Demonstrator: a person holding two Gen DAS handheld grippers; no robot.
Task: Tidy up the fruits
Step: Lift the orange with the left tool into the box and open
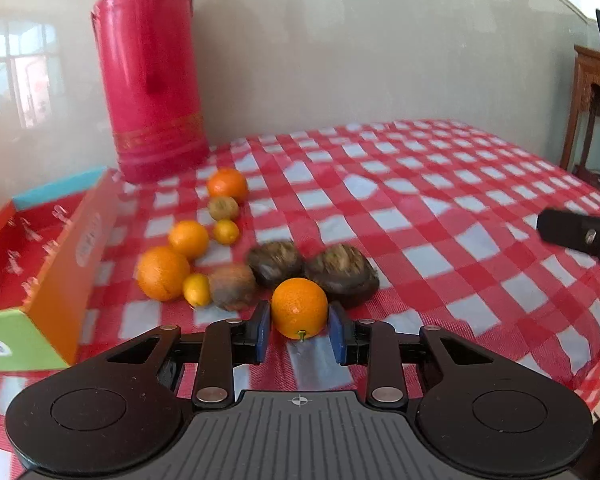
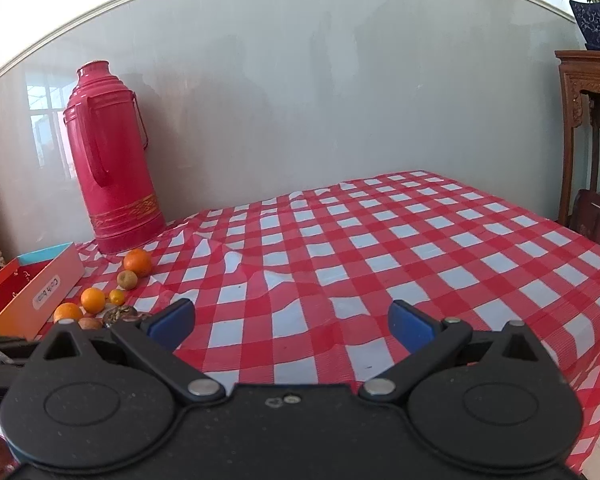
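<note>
Left gripper [image 1: 300, 330] pads sit either side of an orange [image 1: 299, 307], small gaps both sides, so grip not confirmed (cannot tell if clamped). Right gripper [image 2: 291, 322] spread wide over bare checkered tablecloth [image 2: 380, 240]. Behind the orange: two dark fruits [image 1: 314, 270], then the rest of the cluster running back beside the orange box [image 1: 66, 264] edge. Red thermos [image 1: 152, 80] at the wall. Cloth right of the cluster lies open to its far edge.

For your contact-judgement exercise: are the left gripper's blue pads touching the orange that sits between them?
Cannot tell. In the left wrist view the left gripper brackets the orange closely, each blue pad near its side, but motion blur hides contact or gap.
</note>
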